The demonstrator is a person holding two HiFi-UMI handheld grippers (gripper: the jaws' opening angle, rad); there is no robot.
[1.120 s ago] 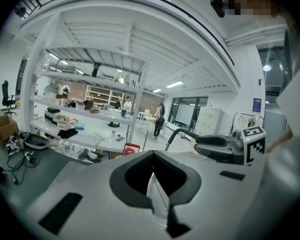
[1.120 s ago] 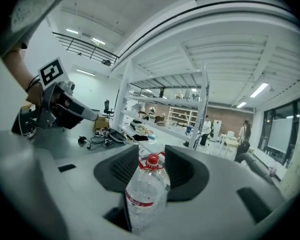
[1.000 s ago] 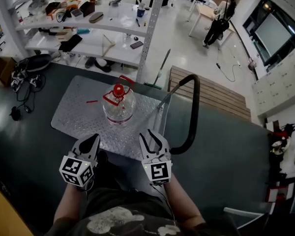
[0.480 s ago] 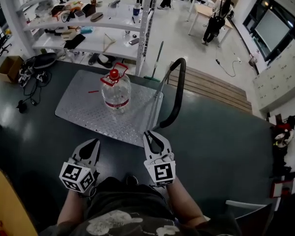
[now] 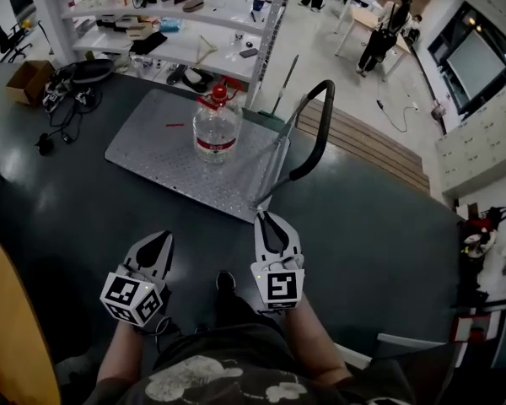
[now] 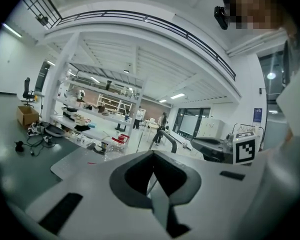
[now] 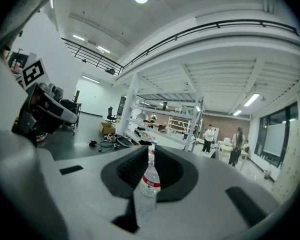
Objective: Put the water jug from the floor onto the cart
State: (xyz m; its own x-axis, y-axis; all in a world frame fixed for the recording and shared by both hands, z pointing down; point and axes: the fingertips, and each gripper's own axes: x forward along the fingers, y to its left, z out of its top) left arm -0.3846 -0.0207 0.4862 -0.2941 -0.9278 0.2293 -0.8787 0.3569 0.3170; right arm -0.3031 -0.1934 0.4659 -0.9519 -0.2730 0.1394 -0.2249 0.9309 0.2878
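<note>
The clear water jug [image 5: 217, 123], with a red cap and red label, stands upright on the cart's metal deck [image 5: 156, 159]. It also shows far off in the right gripper view [image 7: 149, 176] and small in the left gripper view [image 6: 115, 145]. The cart's black handle [image 5: 314, 133] rises at the deck's right end. My left gripper [image 5: 164, 238] is shut and holds nothing, well short of the cart over the dark floor. My right gripper [image 5: 265, 218] is shut too, its tips near the deck's near corner, with the distant jug showing through the thin slit between its jaws [image 7: 151, 146].
White shelving [image 5: 177, 24] loaded with clutter stands behind the cart. A cardboard box [image 5: 29, 81] and cables [image 5: 63, 99] lie at the left. A wooden pallet [image 5: 363, 146] lies right of the handle. People [image 5: 379, 40] stand far back. A yellow object [image 5: 4, 327] is at my lower left.
Both grippers have drawn back from the cart toward me. The right jaws, apart a second ago, have closed. The jug stays put on the deck.
</note>
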